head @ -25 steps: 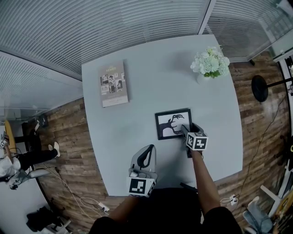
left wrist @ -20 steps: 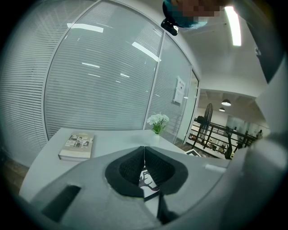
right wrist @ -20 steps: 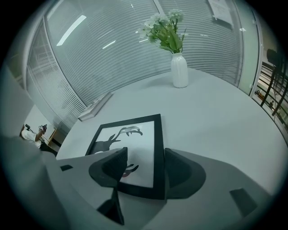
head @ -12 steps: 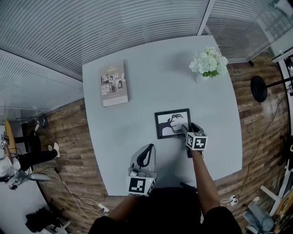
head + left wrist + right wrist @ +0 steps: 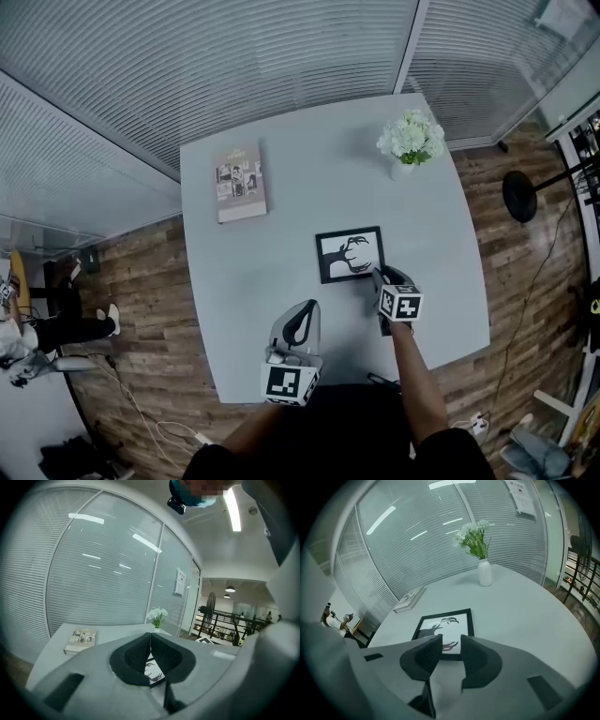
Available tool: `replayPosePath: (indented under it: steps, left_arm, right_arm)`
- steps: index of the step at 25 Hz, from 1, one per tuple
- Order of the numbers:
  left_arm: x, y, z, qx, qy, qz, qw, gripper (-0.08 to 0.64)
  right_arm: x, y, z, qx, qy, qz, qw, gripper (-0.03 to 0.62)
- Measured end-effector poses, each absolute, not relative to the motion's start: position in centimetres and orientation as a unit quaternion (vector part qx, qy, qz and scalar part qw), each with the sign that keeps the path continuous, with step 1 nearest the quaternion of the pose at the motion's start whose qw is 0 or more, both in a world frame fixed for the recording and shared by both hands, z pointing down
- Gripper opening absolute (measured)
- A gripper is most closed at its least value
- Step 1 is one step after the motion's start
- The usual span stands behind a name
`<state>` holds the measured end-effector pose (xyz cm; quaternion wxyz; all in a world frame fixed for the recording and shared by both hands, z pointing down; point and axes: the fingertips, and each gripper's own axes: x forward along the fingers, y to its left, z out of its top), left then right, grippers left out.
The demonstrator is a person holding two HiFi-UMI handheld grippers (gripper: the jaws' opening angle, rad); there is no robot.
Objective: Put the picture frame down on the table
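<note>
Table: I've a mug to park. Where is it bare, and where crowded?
Bare: the wide stretch of table between the book and the flower vase; the left side from the book to the near edge; the right edge beyond the picture frame. Crowded: around the frame.

Looks like an office meeting room: blind-covered glass walls (image 5: 234,66) at 12 o'clock, grey table (image 5: 272,281), wood-plank floor (image 5: 131,309) at 9.

The table (image 5: 300,211) is smooth and matt; the picture frame (image 5: 350,255) has a matt black rim; the floor (image 5: 141,300) is wooden planking; the vase (image 5: 484,575) looks glossy.
</note>
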<state>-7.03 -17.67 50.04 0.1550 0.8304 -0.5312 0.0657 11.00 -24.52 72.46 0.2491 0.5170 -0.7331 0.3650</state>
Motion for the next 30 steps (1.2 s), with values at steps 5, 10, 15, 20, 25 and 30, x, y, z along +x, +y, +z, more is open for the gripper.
replayPosePath:
  steps: [5, 10, 15, 20, 25, 30]
  left_arm:
    - [-7.4, -14.4, 48.4, 0.836, -0.53, 0.051, 0.134, 0.017]
    - [-7.9, -10.3, 47.3, 0.84, -0.525, 0.043, 0.125, 0.016]
    - [-8.3, -6.5, 45.7, 0.848, -0.52, 0.02, 0.102, 0.017]
    - [-9.0, -3.0, 45.3, 0.853, -0.511, 0.027, 0.105, 0.017]
    - [-10.0, -0.9, 44.5, 0.85, -0.517, 0.021, 0.1, 0.016]
    - [-10.6, -0.2, 44.5, 0.842, -0.529, 0.016, 0.107, 0.017]
  right_arm:
    - [10.0, -20.3, 70.0, 0.518, -0.744, 0.351, 0.235, 0.065]
    - [8.7, -15.8, 67.2, 0.518, -0.756, 0.343, 0.207, 0.026]
    - [8.4, -11.9, 62.9, 0.535, -0.765, 0.313, 0.177, 0.025]
    - [7.6, -7.4, 58.3, 0.546, -0.779, 0.275, 0.138, 0.015]
    - [6.5, -3.6, 54.4, 0.551, -0.79, 0.243, 0.116, 0.012]
    - [6.0, -1.3, 50.9, 0.555, -0.796, 0.229, 0.075, 0.012]
